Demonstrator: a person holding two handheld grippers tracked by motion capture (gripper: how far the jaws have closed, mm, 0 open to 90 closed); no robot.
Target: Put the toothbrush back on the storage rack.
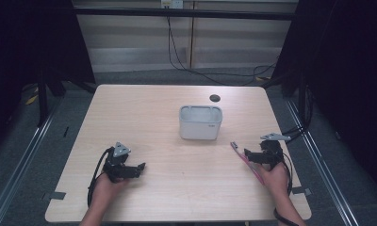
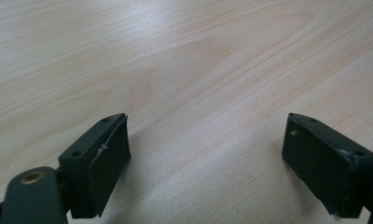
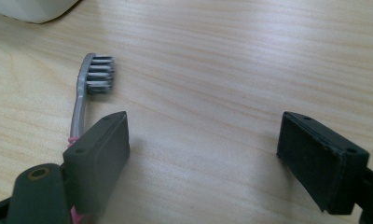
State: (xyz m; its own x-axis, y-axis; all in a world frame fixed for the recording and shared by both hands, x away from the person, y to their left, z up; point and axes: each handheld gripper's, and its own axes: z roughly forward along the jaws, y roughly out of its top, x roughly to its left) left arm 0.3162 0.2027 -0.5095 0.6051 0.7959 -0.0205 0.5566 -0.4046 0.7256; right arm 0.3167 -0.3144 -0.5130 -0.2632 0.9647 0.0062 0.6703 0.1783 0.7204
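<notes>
Right gripper (image 3: 203,154) jaws wide, bare wood between them; toothbrush (image 3: 89,81) lies flat just outside the left jaw, bristle head ahead of its tip. Left gripper (image 2: 205,156) jaws wide over bare table (image 1: 144,117). Bin (image 1: 200,122) well ahead.

The desk (image 1: 153,108) offers wide bare wood on its whole left half and along its near edge, so a hand could sweep there freely. The one tall obstacle is the white container (image 1: 200,122), standing a little beyond the middle; passage lies open on both its sides and in front. A small dark disc (image 1: 215,98) sits behind it, seemingly flat, so hardly a barrier. Low on the right lies the toothbrush (image 3: 89,79), just beside the left jaw of the right hand-held gripper (image 3: 203,154), outside the gap, whose wide-parted jaws frame bare wood. The left hand-held gripper (image 2: 205,154) likewise has bare wood between its spread jaws.
</notes>
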